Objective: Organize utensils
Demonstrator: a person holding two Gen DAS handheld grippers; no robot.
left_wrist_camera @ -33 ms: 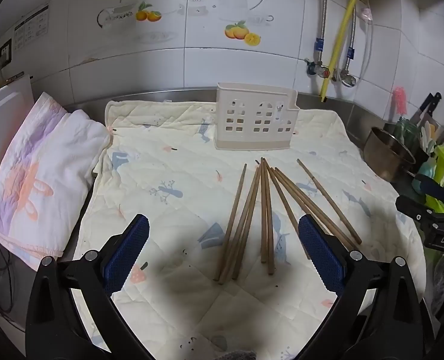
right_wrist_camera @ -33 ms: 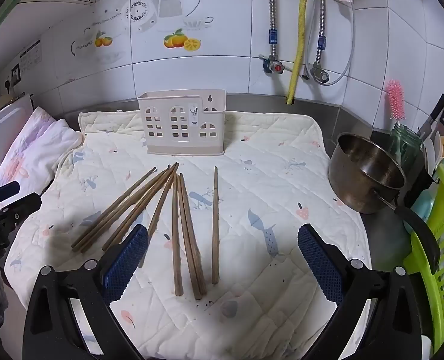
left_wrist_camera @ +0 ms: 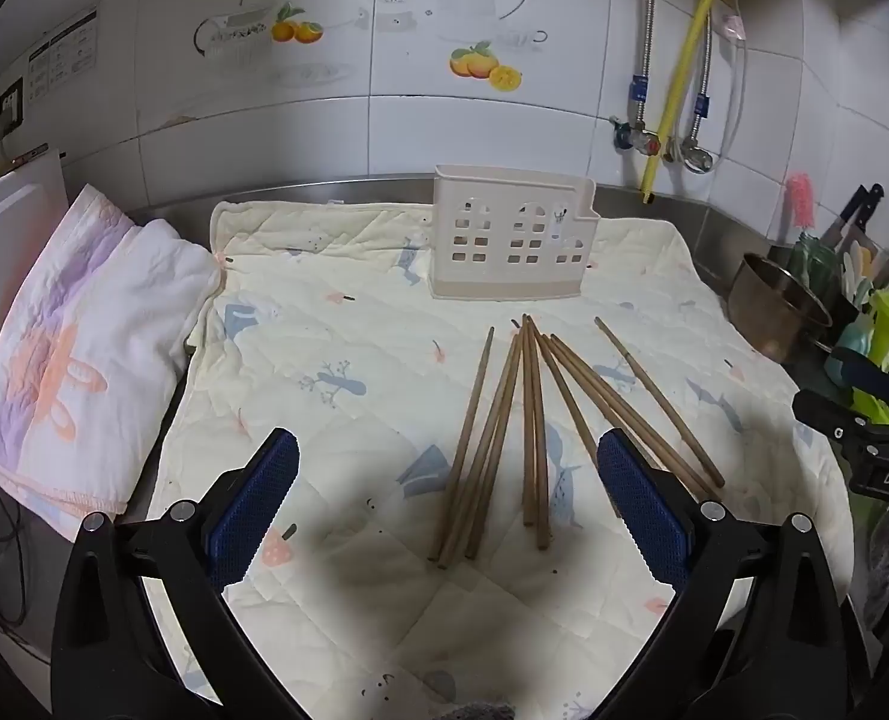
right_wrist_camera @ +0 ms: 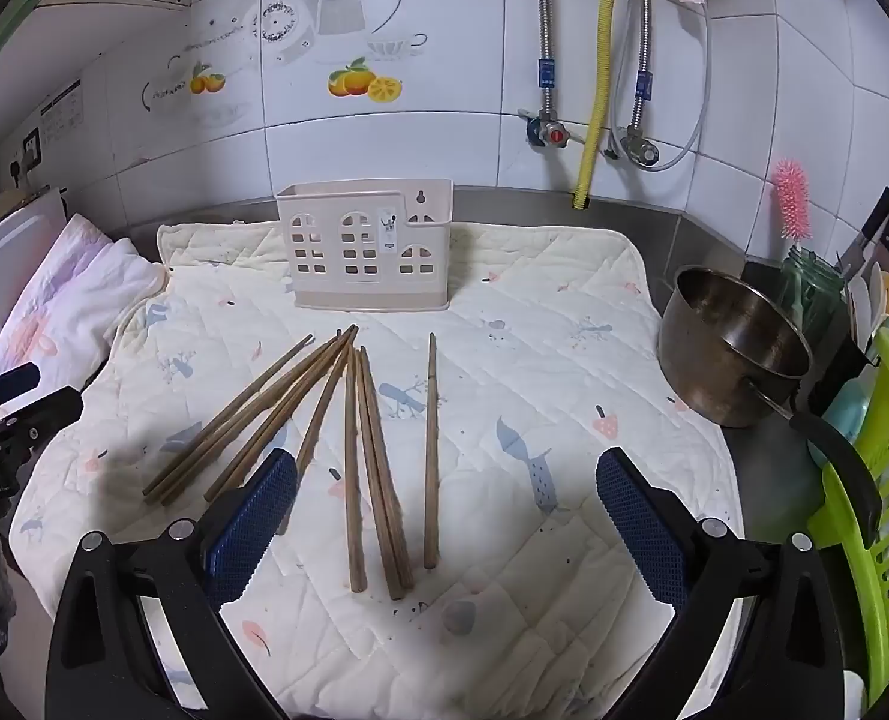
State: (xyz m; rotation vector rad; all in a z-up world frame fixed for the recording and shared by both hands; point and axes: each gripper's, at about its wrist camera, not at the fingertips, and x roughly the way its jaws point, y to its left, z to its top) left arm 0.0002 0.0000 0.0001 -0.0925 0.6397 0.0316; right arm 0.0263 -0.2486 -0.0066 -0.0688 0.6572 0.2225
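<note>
Eight wooden chopsticks (left_wrist_camera: 531,420) lie fanned out on the quilted mat (left_wrist_camera: 336,324), their far tips near the perforated utensil holder (left_wrist_camera: 513,243) standing upright at the mat's back edge. The left gripper (left_wrist_camera: 447,501) and the right gripper (right_wrist_camera: 444,504) both hover above the mat with jaws spread wide, holding nothing. A steel pot (right_wrist_camera: 735,348) sits just off the mat's right side.

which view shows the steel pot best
The right wrist view: the steel pot sits whole beside the quilted mat, its rim, inside and handle visible. In the left wrist view the pot is small and squeezed at the right edge.
</note>
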